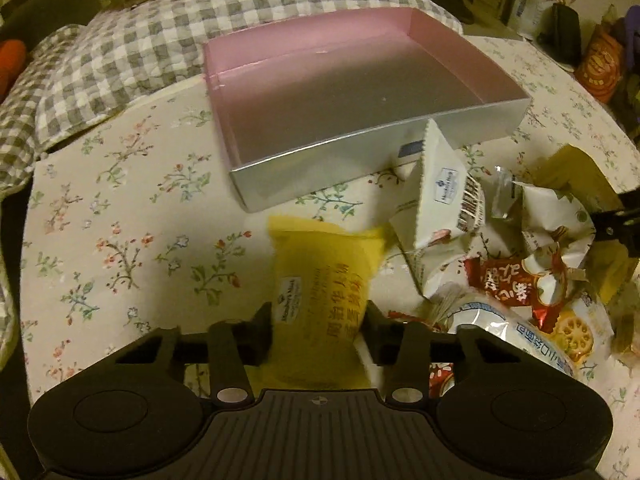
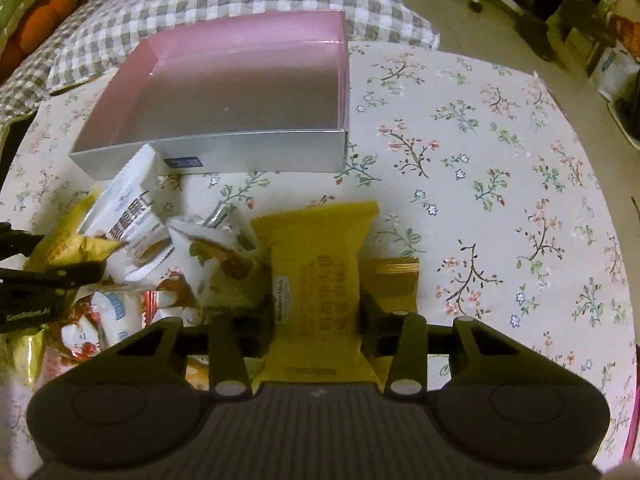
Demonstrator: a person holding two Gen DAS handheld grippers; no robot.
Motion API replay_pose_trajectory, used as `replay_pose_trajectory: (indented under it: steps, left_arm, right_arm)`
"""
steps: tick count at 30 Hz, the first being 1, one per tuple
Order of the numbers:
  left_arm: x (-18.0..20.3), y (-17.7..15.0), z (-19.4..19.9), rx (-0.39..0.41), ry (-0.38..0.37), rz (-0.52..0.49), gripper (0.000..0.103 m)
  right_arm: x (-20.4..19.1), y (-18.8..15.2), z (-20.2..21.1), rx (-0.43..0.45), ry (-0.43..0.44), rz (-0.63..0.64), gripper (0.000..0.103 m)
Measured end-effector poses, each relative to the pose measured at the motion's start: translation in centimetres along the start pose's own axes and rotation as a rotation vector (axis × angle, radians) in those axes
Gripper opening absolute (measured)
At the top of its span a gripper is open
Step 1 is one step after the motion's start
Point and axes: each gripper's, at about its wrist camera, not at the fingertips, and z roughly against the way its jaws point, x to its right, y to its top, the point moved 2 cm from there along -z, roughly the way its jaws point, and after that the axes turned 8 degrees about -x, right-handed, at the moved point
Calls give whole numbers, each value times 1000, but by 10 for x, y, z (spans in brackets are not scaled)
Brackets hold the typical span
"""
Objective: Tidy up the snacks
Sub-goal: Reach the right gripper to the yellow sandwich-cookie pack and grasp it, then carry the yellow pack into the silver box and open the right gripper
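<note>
Yellow snack packets sit pinched in both tools, the left gripper (image 1: 318, 330) clamping one packet (image 1: 320, 280) and the right gripper (image 2: 316, 330) another (image 2: 316, 276) beside the pile, so next we judge both need lifting into the empty pink-lined box (image 1: 460, 52).

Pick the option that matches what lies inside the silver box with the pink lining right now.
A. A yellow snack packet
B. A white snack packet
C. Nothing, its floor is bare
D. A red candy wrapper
C: in both wrist views the silver box shows only a bare floor, while the yellow packets sit between the jaws outside it and the rest of the snack pile lies on the floral cloth.
</note>
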Motion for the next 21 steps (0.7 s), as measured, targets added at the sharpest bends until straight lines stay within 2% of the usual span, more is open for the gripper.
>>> replay_pose_trajectory:
  steps: [6,21]
  left_arm:
    - [-11,-2,7,12,9,63,37]
    - [-33,-2,33,64,-36,181,37]
  right_arm:
    - [8,3,8,18,25,-37,37]
    - [23,7,15,68,60,-72,37]
